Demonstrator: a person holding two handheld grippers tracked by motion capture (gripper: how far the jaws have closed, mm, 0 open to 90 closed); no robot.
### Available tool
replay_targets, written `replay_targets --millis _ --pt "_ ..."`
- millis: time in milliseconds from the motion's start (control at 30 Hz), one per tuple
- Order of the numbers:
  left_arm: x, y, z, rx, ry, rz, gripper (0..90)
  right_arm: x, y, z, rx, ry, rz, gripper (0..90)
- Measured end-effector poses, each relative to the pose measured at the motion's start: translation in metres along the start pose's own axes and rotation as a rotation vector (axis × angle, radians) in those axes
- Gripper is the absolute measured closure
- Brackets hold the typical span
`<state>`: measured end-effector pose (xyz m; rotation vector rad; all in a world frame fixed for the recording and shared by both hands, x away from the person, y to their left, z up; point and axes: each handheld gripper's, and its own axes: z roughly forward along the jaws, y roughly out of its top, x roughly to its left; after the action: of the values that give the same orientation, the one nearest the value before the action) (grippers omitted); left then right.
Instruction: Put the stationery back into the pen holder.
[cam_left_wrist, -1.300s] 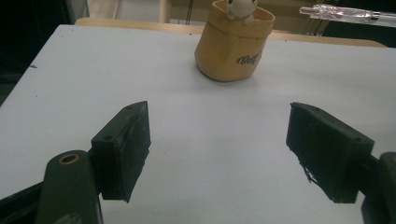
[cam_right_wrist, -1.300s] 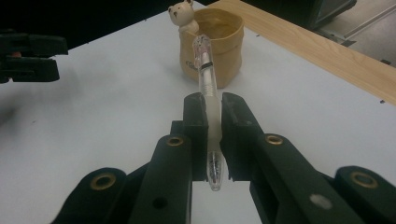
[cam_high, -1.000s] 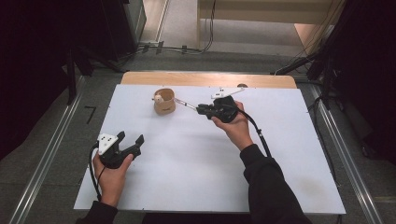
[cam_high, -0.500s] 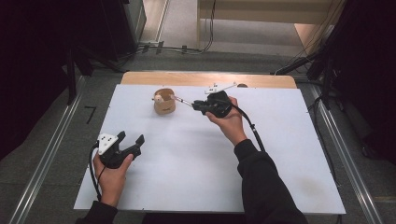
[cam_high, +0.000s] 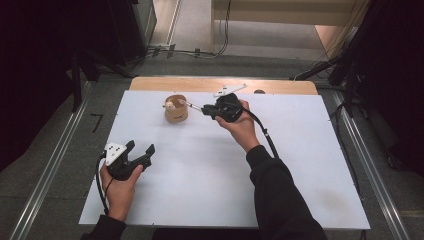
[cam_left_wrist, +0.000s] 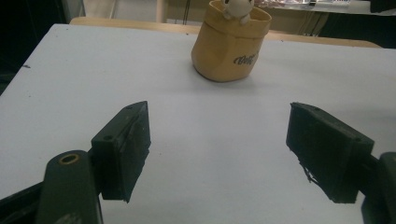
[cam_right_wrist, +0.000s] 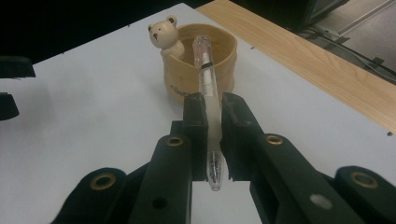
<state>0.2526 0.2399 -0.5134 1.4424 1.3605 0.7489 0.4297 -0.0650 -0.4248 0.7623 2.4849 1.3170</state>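
Right gripper (cam_right_wrist: 214, 122) jaws clamped on pen (cam_right_wrist: 208, 88), tip over cup (cam_right_wrist: 201, 63) rim, left gripper (cam_left_wrist: 233, 154) jaws wide, empty

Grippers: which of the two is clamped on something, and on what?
The right gripper: its jaws pinch a clear pen aimed at the bear cup. The left gripper stands open.

So the surface is a white board (cam_high: 210, 175) laid over a wooden table (cam_high: 150, 83), with a strip of bare wood showing along the far edge. Sitting straight on the white is a tan cup (cam_high: 176, 111) with a little bear figure on its rim, just beyond the right gripper (cam_high: 206, 110) tip and well ahead of the left gripper (cam_high: 139, 151).
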Motion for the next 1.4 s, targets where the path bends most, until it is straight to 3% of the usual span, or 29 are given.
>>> replay_targets --millis 1400 --pt "0.001 0.0 0.001 -0.004 -0.009 -0.01 23.0 0.003 0.018 0.02 0.037 -0.017 -0.011 78.5"
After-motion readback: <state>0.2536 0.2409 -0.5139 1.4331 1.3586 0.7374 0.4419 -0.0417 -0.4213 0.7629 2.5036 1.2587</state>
